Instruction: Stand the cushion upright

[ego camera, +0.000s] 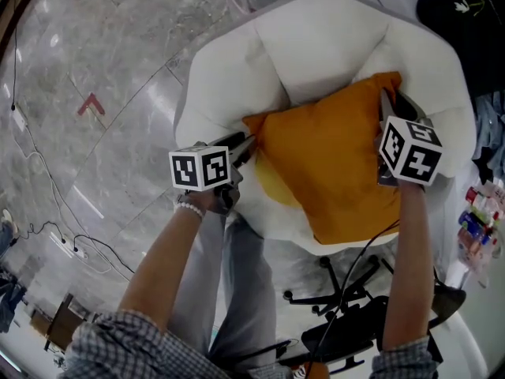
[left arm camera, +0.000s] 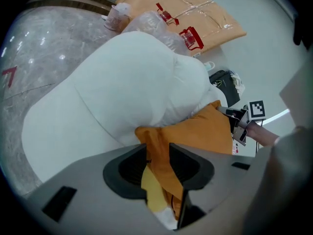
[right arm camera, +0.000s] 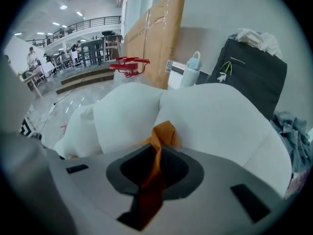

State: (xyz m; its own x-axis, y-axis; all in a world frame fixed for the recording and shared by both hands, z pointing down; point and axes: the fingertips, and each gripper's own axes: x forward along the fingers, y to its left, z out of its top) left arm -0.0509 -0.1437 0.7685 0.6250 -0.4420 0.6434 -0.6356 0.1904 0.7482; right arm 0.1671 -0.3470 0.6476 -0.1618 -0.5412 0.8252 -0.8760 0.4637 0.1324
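An orange cushion (ego camera: pixel 331 156) lies flat on the seat of a puffy white armchair (ego camera: pixel 316 38). My left gripper (ego camera: pixel 245 144) is at the cushion's left corner. In the left gripper view its jaws (left arm camera: pixel 158 153) stand wide, with the orange fabric (left arm camera: pixel 195 131) and a yellow inner layer between them. My right gripper (ego camera: pixel 387 105) is at the cushion's far right corner. In the right gripper view (right arm camera: pixel 155 155) it is shut on that corner, and the fabric (right arm camera: pixel 164 131) is pinched into a thin fold. The left gripper view also shows the right gripper (left arm camera: pixel 239 120) across the cushion.
A black office chair base (ego camera: pixel 339 306) stands just in front of the armchair, by the person's legs. Cables (ego camera: pixel 71 243) lie on the marble floor at left. A dark backpack (right arm camera: pixel 249 67) and a large cardboard box (right arm camera: pixel 154 43) stand behind the armchair. Small bottles (ego camera: pixel 481 212) sit at right.
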